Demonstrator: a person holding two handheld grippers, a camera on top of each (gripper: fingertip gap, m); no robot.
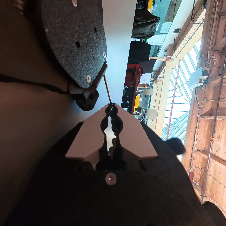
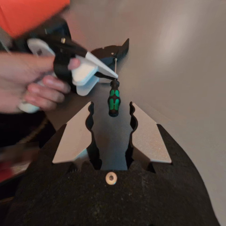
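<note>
My left gripper is shut on a screwdriver at the neck, just above its green and black handle. The thin shaft runs up to the edge of a black speckled plate with screws and holes. In the right wrist view the same screwdriver hangs handle-down from the left gripper, its tip at a black part lying on the grey table. My right gripper is open and empty, its fingertips on either side of the handle's end without touching it.
A hand holds the left gripper's white grip, below an orange sleeve. The left wrist view is turned sideways and shows a room with a wooden ceiling, bright windows and black covered items far off.
</note>
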